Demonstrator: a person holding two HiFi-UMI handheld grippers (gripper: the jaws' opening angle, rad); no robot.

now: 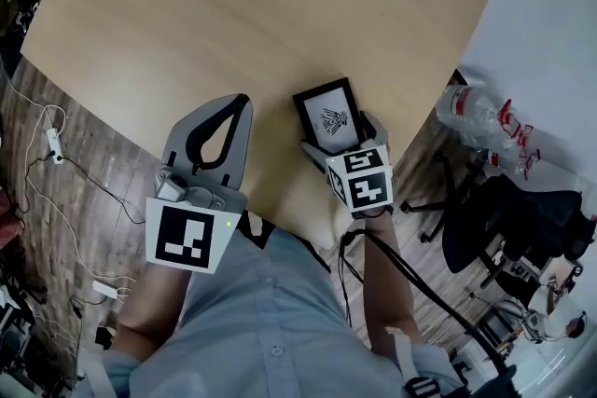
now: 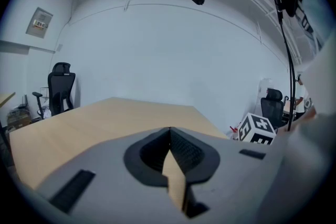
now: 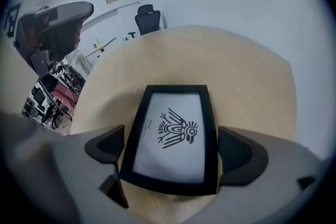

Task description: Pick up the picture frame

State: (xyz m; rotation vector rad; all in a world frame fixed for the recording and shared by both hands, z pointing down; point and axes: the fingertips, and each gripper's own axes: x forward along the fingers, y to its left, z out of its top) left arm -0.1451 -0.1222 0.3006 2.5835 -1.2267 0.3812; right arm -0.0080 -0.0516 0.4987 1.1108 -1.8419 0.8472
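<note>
Right gripper (image 3: 170,149), nearest my view, stands spread wide around the frame (image 1: 328,118), which lies flat and unpinched near the table (image 1: 233,5) edge; my left gripper (image 2: 169,139) beside it is clenched on nothing.

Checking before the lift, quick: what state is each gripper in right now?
Left gripper: closed, empty.
Right gripper: open, frame between its jaws, not gripped.
</note>
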